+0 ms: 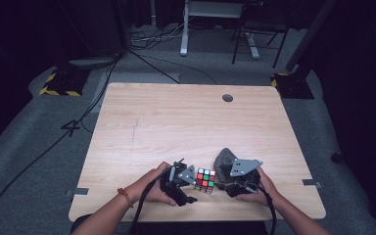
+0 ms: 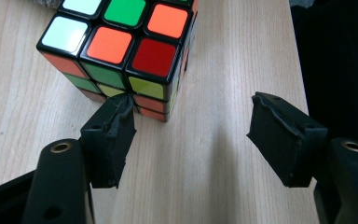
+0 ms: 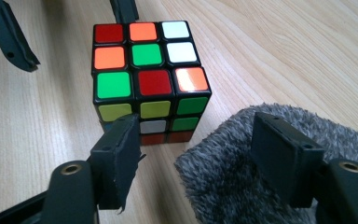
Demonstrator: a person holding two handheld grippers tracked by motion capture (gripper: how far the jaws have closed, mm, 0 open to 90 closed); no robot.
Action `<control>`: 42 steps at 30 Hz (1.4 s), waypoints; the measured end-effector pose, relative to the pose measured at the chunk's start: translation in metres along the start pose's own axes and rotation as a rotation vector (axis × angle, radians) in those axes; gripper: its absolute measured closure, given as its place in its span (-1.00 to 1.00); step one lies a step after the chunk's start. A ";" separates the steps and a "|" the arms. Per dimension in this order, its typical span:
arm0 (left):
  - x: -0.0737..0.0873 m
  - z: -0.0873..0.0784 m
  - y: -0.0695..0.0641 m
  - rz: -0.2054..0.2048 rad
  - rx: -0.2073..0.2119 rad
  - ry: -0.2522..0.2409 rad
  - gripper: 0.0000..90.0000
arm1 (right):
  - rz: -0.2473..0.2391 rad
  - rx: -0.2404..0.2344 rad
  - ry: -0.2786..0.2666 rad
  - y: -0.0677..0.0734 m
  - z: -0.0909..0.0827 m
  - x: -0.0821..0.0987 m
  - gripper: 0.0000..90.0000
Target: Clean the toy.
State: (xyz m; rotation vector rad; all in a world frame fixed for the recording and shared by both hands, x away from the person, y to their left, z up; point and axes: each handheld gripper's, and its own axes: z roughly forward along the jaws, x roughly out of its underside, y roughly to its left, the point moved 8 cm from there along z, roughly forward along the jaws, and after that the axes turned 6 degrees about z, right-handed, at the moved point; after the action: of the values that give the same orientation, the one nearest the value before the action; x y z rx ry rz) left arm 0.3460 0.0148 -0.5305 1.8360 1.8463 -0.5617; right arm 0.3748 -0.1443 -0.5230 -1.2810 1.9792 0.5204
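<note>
The puzzle cube [image 1: 205,180] sits on the bench [image 1: 176,122] between both claws. From the left claw [image 1: 192,182] it lies at 3 o'clock, one pad touching its lower corner, jaws apart on nothing. The right claw [image 1: 221,184], spread open over a grey furry cloth [image 1: 223,159], has it at 9 o'clock

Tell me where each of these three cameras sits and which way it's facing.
High view: above the person's side, looking forward and down on the table; both forearms, left gripper, right gripper.
Left gripper view: rides the left gripper, looking along its open jaws at the cube.
Right gripper view: rides the right gripper, jaws open over grey fuzzy cloth.
All share the cube.
</note>
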 end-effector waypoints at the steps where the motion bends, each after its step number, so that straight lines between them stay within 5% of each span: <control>1: 0.000 -0.001 0.005 -0.018 -0.034 -0.004 -0.46 | -0.005 0.003 0.000 -0.001 0.000 0.000 -0.25; 5: -0.001 -0.005 0.025 -0.088 -0.079 -0.071 -0.67 | -0.004 0.012 0.008 -0.003 0.002 0.002 -0.23; 9: -0.006 0.004 0.034 -0.059 -0.050 -0.074 -0.64 | -0.007 0.012 0.018 -0.004 0.005 0.002 -0.23; 15: -0.014 0.021 0.035 -0.003 -0.007 -0.062 -0.64 | -0.010 0.004 0.016 -0.005 0.007 0.001 -0.23; 20: -0.015 0.027 0.030 -0.006 0.007 -0.072 -0.49 | -0.026 -0.003 0.036 -0.001 0.012 0.005 -0.23; 27: -0.011 0.029 0.027 -0.014 0.007 -0.066 -0.54 | -0.004 -0.010 -0.009 0.003 0.010 -0.002 -0.23; 32: -0.011 0.028 0.028 -0.005 0.014 -0.061 -0.60 | -0.042 -0.005 0.000 0.006 0.011 -0.007 -0.24; 38: -0.006 0.024 0.030 -0.041 0.026 -0.074 -0.47 | -0.020 0.020 -0.023 0.002 0.010 -0.012 -0.23; 42: -0.005 0.024 0.028 -0.031 0.049 -0.067 -0.51 | -0.034 0.014 -0.023 0.004 0.011 -0.015 -0.22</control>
State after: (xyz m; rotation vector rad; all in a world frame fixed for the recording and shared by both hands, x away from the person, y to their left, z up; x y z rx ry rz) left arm 0.3751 -0.0024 -0.5455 1.8001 1.8348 -0.6770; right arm 0.3786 -0.1262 -0.5189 -1.2928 1.9352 0.5022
